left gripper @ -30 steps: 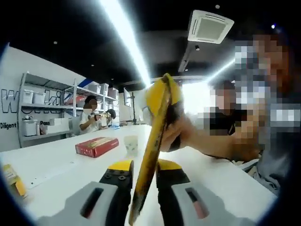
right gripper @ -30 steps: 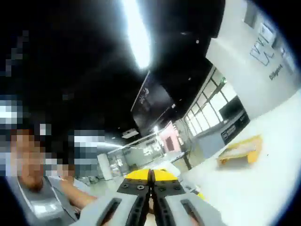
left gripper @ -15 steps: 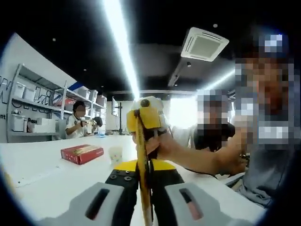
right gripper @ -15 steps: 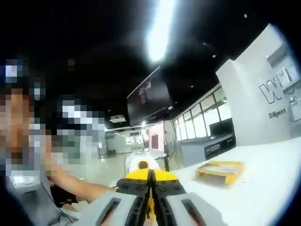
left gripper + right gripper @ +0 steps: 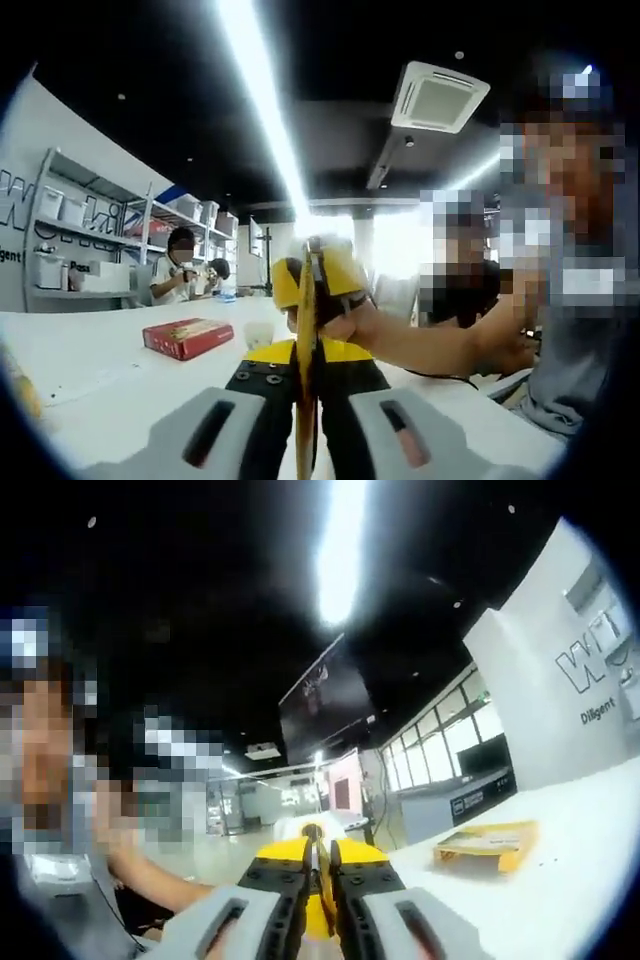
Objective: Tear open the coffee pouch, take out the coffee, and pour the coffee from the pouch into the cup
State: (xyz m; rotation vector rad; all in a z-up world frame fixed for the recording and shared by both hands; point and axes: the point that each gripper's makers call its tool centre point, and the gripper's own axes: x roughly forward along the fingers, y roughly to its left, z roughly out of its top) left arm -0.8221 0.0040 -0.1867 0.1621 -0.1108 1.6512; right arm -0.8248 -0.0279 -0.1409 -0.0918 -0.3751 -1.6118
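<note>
A yellow coffee pouch (image 5: 305,300) stands edge-on and upright between my two grippers, above the white table (image 5: 90,385). My left gripper (image 5: 305,352) is shut on its lower part. My right gripper (image 5: 322,275), held by a person's hand (image 5: 352,322), comes in from the right and pinches the pouch's top edge. In the right gripper view, my right gripper (image 5: 320,848) is shut, with a strip of the yellow pouch (image 5: 317,912) showing between its jaws. A small white paper cup (image 5: 258,333) stands on the table behind the pouch.
A red box (image 5: 186,337) lies on the table left of the cup. A flat yellow box (image 5: 490,843) rests on the table in the right gripper view. Shelves with white bins (image 5: 75,250) line the far wall, with people near them. A person sits close on the right.
The pouch has swung from a tilted pose to upright and edge-on. Both grippers stay shut on it. Both views shifted with the hands.
</note>
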